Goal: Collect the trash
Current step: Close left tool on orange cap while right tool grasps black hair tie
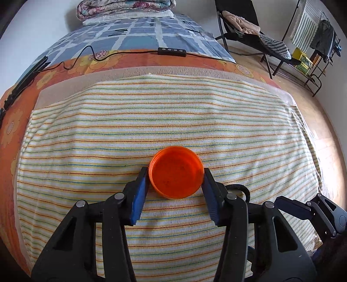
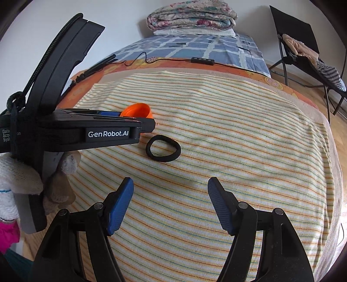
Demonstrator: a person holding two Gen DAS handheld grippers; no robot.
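An orange plastic lid (image 1: 176, 172) sits between the blue pads of my left gripper (image 1: 176, 173), which is shut on it just above the striped towel (image 1: 151, 112). The right wrist view shows the lid (image 2: 136, 110) tilted in the left gripper (image 2: 138, 121). A black hair tie (image 2: 163, 151) lies on the towel just right of the left gripper; part of it shows in the left wrist view (image 1: 239, 189). My right gripper (image 2: 170, 186) is open and empty, nearer than the hair tie; it also shows in the left wrist view (image 1: 312, 208).
The towel covers a bed with an orange flowered sheet (image 1: 134, 60) and a blue checked cover (image 1: 138, 34). A black cable with a controller (image 1: 171, 52) crosses the bed. A folded quilt (image 2: 190, 15) lies at the head. A chair with clothes (image 1: 256, 36) stands on the right.
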